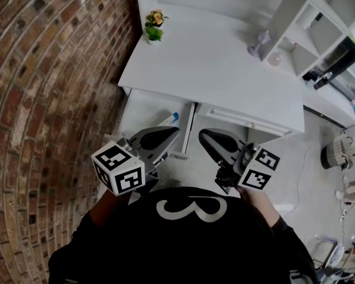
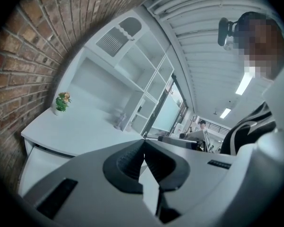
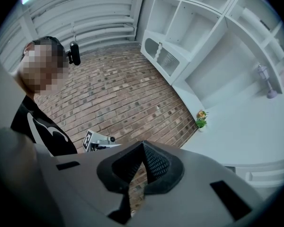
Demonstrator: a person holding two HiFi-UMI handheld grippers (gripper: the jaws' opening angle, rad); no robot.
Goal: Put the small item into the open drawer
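Note:
In the head view a drawer [image 1: 143,112] stands pulled out under the left half of the white desk [image 1: 213,70]. A small white item with a blue end [image 1: 171,120] lies at the drawer's right side, just beyond my left gripper's tip. My left gripper [image 1: 175,131] [image 2: 143,141] hovers over the drawer's front part, shut, with nothing between its jaws. My right gripper [image 1: 203,134] [image 3: 142,144] hangs beside it in front of the right drawer [image 1: 242,120], also shut and empty.
A small potted plant [image 1: 154,26] [image 2: 62,102] [image 3: 200,119] stands at the desk's back left corner. A purple glass piece [image 1: 258,44] sits near the white shelf unit [image 1: 296,16]. A brick wall [image 1: 47,87] runs along the left.

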